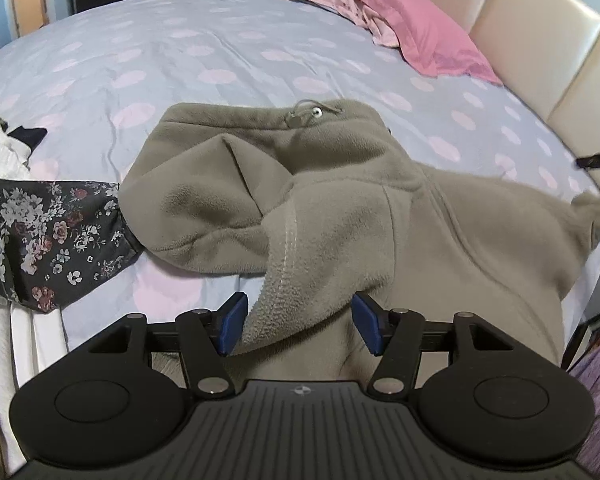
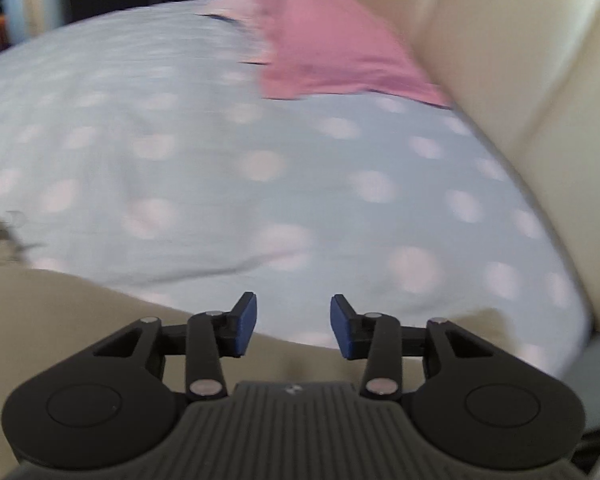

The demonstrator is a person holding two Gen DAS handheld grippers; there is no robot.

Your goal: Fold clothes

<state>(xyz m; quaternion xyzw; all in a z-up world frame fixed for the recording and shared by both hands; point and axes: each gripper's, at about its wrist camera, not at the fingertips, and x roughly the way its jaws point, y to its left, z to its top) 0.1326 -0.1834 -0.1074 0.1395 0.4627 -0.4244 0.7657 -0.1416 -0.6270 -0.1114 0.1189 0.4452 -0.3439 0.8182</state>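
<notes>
Your left gripper (image 1: 298, 322) stands spread around the olive fleece hoodie (image 1: 340, 216); only this view shows its hood, centre frame. Your right gripper (image 2: 293, 326) is spread, empty, over blurred bedsheet (image 2: 220, 160).

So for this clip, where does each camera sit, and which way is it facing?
Left wrist: on the left gripper, angled down over the olive fleece hoodie on the bed; open jaws straddle a fleece edge.
Right wrist: on the right gripper, angled down over bare sheet; jaws open, empty, picture blurred.
Shared: the bed, pink pillow, cream headboard, the hoodie.
</notes>
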